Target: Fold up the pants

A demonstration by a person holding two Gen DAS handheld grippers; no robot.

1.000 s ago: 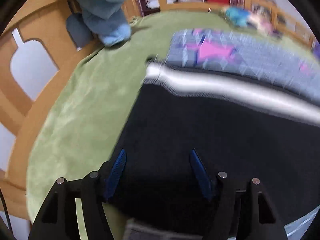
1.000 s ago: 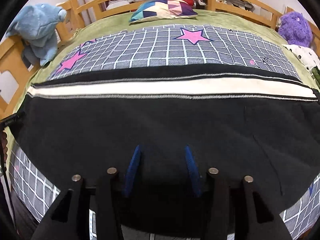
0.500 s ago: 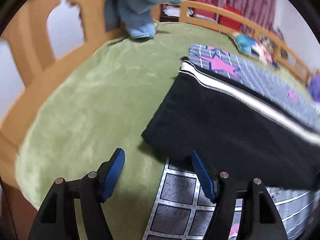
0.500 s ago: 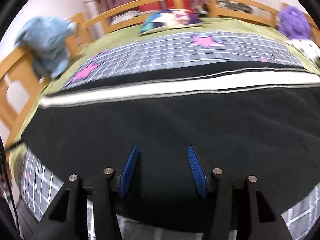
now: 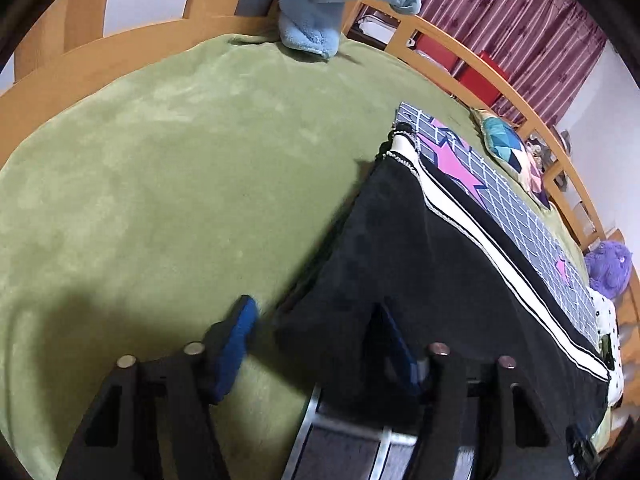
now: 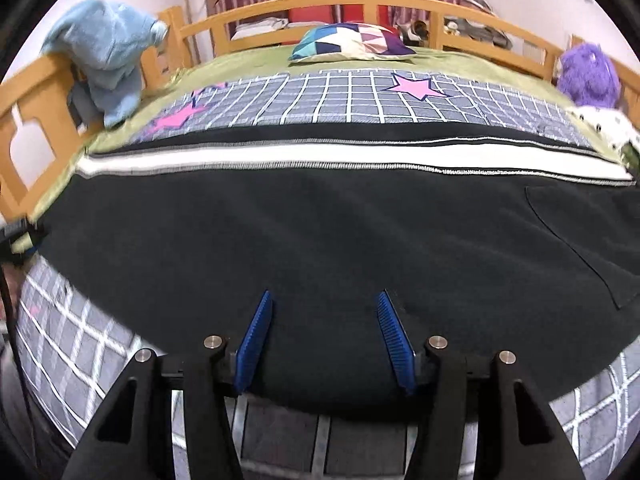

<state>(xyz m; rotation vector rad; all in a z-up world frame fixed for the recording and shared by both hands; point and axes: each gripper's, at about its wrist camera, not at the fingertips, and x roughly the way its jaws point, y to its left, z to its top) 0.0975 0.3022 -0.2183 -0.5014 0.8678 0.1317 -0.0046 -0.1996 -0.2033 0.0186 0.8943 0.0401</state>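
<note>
Black pants (image 6: pixel 320 232) with a white side stripe lie flat and lengthwise across the bed, on a grey checked sheet with pink stars. My right gripper (image 6: pixel 324 316) is open, low over the pants' near edge around the middle. My left gripper (image 5: pixel 316 320) is open at the pants' (image 5: pixel 420 272) left end, its fingers either side of the near corner; the right fingertip is partly hidden by the black cloth.
A green blanket (image 5: pixel 168 168) covers the bed left of the pants. A wooden rail (image 6: pixel 36 92) runs round the bed, with a blue plush (image 6: pixel 108 56) draped on it. A patchwork pillow (image 6: pixel 352 42) and a purple plush (image 6: pixel 588 74) lie at the back.
My left gripper has swung from over the black cloth out to the pants' left end and closed in on the near corner. My right gripper has stayed near the pants' near edge.
</note>
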